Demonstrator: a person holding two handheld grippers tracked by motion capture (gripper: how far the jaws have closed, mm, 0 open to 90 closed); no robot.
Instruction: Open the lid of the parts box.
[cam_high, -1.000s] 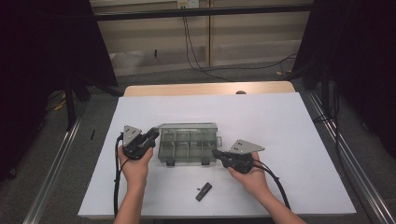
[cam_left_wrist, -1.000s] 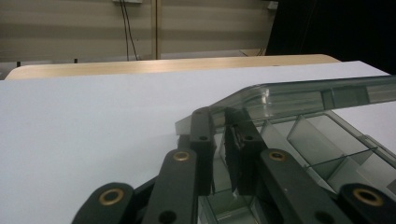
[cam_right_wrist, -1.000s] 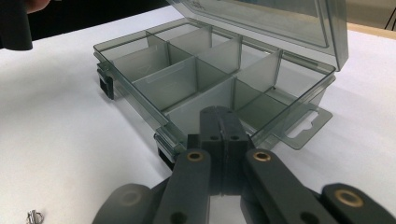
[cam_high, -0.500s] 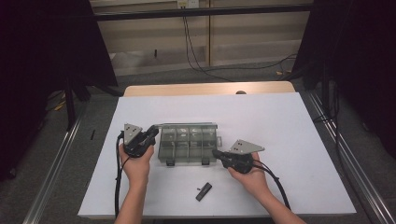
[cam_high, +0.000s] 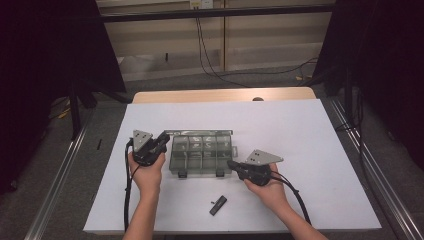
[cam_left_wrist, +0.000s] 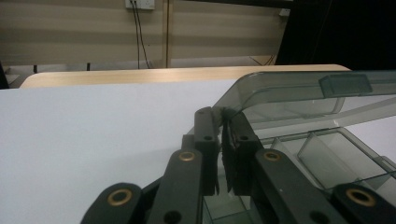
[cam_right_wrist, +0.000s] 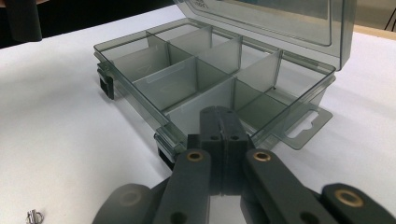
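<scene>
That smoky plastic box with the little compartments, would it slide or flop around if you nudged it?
The compartment box looks like thin, hard plastic with empty cells, so probably light and apt to slide on the smooth white table. Its lid, pinched at a corner by the left gripper, likely flexes a little. The right gripper seems to steady the wall.

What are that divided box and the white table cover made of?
The divided box looks like smoky, see-through hard plastic: glossy walls, the table showing through. The white cover seems matte paper or laminate; it barely reflects, so which one is unclear.
</scene>
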